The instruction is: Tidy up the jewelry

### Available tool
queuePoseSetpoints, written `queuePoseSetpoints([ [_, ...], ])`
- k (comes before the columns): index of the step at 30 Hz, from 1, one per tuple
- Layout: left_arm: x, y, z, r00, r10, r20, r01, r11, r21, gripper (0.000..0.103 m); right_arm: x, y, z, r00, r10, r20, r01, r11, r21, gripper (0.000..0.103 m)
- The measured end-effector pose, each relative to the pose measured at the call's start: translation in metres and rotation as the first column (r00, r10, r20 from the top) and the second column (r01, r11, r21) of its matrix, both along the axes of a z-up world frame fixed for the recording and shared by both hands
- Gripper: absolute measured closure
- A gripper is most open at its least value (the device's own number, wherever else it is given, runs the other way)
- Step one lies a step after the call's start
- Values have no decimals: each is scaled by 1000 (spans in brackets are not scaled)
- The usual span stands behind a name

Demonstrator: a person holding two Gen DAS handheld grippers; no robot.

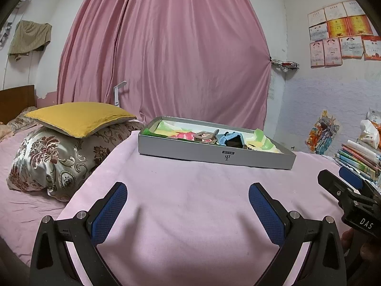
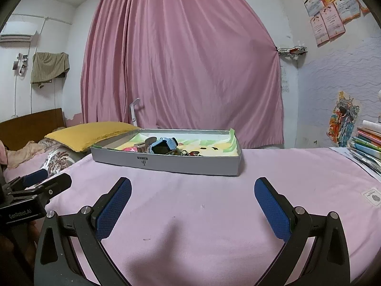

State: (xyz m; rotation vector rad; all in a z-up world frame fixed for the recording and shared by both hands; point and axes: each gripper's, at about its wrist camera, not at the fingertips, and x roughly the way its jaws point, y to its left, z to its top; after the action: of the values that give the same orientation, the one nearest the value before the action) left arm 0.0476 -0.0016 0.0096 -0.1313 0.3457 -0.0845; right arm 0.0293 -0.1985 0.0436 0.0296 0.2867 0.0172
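Observation:
A shallow grey box (image 1: pixel 214 156) (image 2: pixel 166 162) lies on the pink cloth ahead of both grippers. Inside it I see a light blue watch (image 1: pixel 229 139) (image 2: pixel 163 145), a tan watch strap (image 1: pixel 206 135) (image 2: pixel 145 143) and small dark trinkets (image 2: pixel 190 153) on a colourful liner. My left gripper (image 1: pixel 188 195) is open over bare cloth, well short of the box. My right gripper (image 2: pixel 193 190) is open too, with nothing between its blue pads. Each gripper shows at the edge of the other's view: the right gripper (image 1: pixel 343 181) and the left gripper (image 2: pixel 47 178).
A yellow cushion (image 1: pixel 78 116) rests on a floral pillow (image 1: pixel 54 159) at the left. Stacked books (image 1: pixel 359 157) (image 2: pixel 366 143) sit at the right edge. A pink curtain (image 1: pixel 166 47) hangs behind, with a white lamp (image 1: pixel 117 94) beside it.

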Motion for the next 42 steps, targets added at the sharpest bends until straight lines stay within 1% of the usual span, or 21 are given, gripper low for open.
queuePoseSetpoints([
  [6,1,1,0,1000,-3,-3,3,1000,-8,1,0,-1,0,1000,3,-4,-3,1000,8,2],
  [42,2,1,-1,1000,0,-6,0,1000,-2,1,2,0,-1,1000,10,-9,-10,1000,20,2],
])
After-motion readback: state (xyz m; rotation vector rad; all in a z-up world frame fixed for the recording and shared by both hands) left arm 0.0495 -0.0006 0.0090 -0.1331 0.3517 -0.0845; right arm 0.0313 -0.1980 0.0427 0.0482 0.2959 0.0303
